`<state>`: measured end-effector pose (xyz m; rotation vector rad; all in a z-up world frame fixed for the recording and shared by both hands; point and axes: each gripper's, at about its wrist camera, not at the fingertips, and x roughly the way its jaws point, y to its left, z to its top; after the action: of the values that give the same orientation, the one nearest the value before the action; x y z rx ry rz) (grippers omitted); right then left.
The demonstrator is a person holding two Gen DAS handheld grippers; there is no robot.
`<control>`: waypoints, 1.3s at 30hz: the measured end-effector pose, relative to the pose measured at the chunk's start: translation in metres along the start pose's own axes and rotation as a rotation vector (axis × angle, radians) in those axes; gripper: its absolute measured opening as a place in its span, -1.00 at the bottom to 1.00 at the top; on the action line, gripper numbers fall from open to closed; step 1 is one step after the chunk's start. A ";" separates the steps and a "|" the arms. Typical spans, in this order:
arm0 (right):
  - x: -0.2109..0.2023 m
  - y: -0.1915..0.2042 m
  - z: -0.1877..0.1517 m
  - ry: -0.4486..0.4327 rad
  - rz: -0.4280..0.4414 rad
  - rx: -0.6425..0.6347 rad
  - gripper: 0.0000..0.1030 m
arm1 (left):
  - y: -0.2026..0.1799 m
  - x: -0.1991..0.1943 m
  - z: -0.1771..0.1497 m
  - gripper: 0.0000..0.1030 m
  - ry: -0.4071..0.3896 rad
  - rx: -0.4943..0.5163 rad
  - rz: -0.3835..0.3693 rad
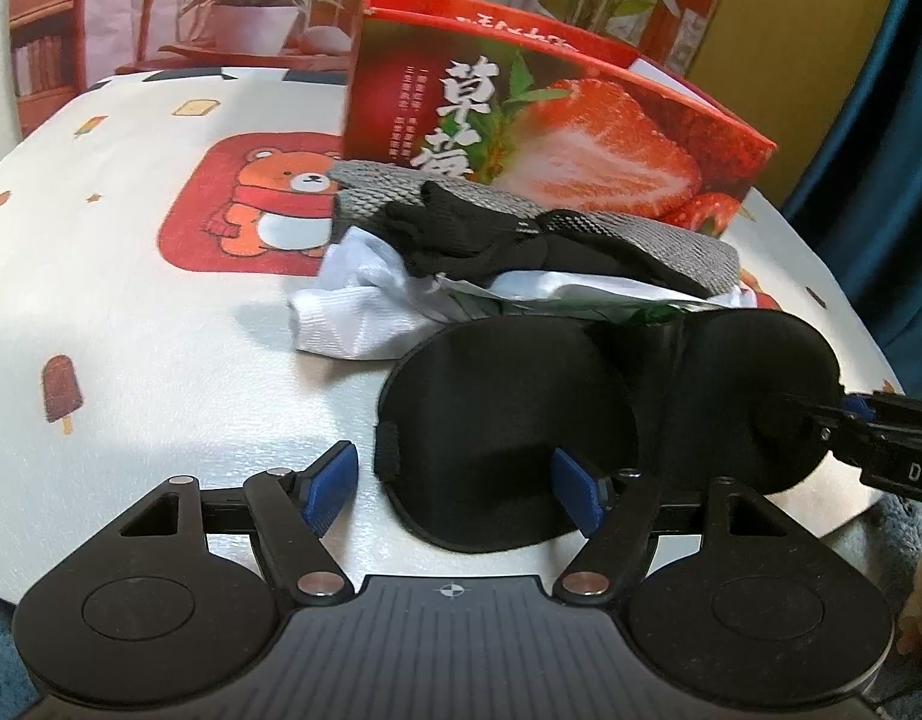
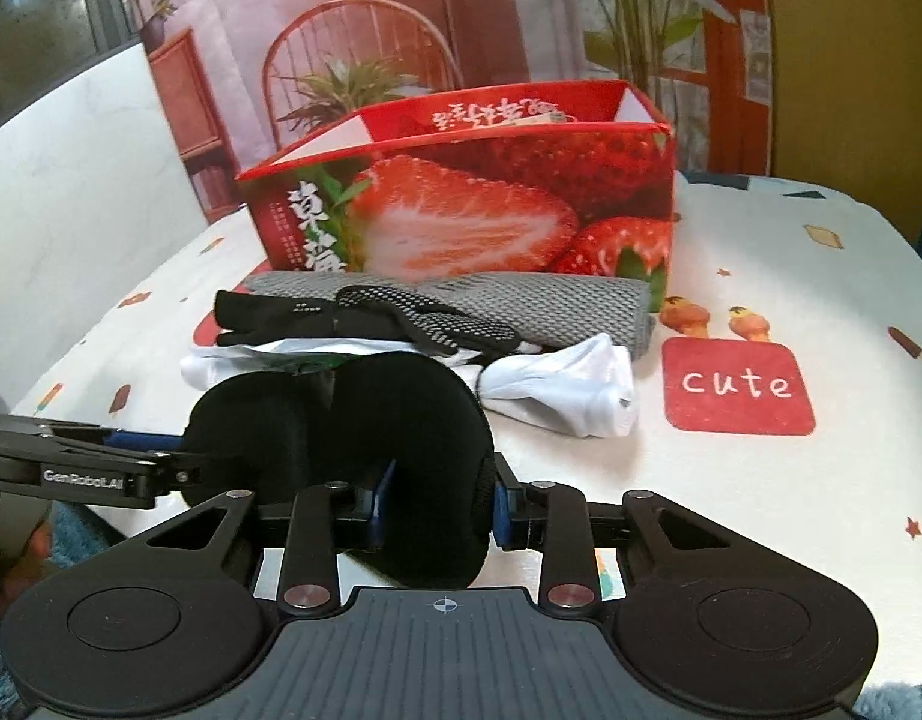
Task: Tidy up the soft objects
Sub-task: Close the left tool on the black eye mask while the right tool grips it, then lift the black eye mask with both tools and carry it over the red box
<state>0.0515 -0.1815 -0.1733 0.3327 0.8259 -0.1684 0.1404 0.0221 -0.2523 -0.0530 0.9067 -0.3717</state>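
Note:
A black padded eye mask (image 1: pixel 509 438) with two round cups lies at the near edge of the table. My right gripper (image 2: pixel 440 504) is shut on one cup of the eye mask (image 2: pixel 401 420), its blue pads pressing both sides. It shows at the right edge of the left wrist view as well, as the right gripper (image 1: pixel 821 414). My left gripper (image 1: pixel 455 489) stands open around the other cup; one pad is beside the mask, the other well clear of it. Behind lie black dotted gloves (image 2: pixel 401 318), a white sock (image 2: pixel 581 390) and a grey mesh cloth (image 2: pixel 551 300).
An open red strawberry box (image 2: pixel 461 204) stands behind the pile, with something pale inside. The cartoon-print tablecloth (image 2: pixel 761 510) covers the table; its near edge drops off just below the grippers. A printed backdrop hangs behind. A green-white plastic packet (image 1: pixel 551 300) lies under the gloves.

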 end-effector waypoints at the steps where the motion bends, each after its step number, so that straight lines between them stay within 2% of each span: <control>1: 0.001 0.000 -0.001 0.001 -0.001 0.000 -0.45 | 0.001 0.000 0.000 0.44 -0.001 -0.007 -0.001; 6: 0.007 0.001 -0.004 0.023 -0.015 -0.014 -0.52 | 0.005 0.000 0.002 0.47 -0.011 -0.041 -0.014; 14: 0.013 0.000 -0.006 0.045 -0.032 -0.027 -0.54 | 0.011 0.011 0.011 0.51 -0.041 -0.068 -0.045; 20: 0.017 -0.002 -0.006 0.058 -0.038 -0.022 -0.54 | 0.003 0.010 0.007 0.49 -0.036 -0.033 -0.076; 22: 0.018 -0.002 -0.006 0.062 -0.041 -0.023 -0.54 | 0.001 0.009 0.005 0.34 -0.032 -0.021 -0.088; 24: 0.018 -0.002 -0.006 0.064 -0.044 -0.025 -0.54 | 0.001 0.007 0.004 0.07 -0.028 -0.019 -0.094; 25: 0.018 -0.002 -0.006 0.065 -0.047 -0.025 -0.54 | 0.002 0.005 0.003 0.02 -0.029 -0.020 -0.096; 30: 0.010 0.000 -0.003 0.035 -0.031 -0.023 -0.57 | -0.003 -0.015 0.002 -0.41 -0.082 0.013 -0.041; 33: 0.000 0.004 0.001 -0.010 0.005 -0.030 -0.65 | -0.012 -0.032 0.003 -0.55 -0.135 0.059 -0.032; 36: -0.012 0.009 0.007 -0.059 0.036 -0.044 -0.77 | -0.023 -0.049 0.003 -0.64 -0.191 0.126 -0.020; 39: -0.025 0.013 0.015 -0.119 0.064 -0.056 -0.81 | -0.030 -0.064 0.004 -0.68 -0.244 0.150 -0.032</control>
<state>0.0487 -0.1746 -0.1424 0.2932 0.6999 -0.1037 0.0988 0.0151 -0.1955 0.0249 0.6359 -0.4519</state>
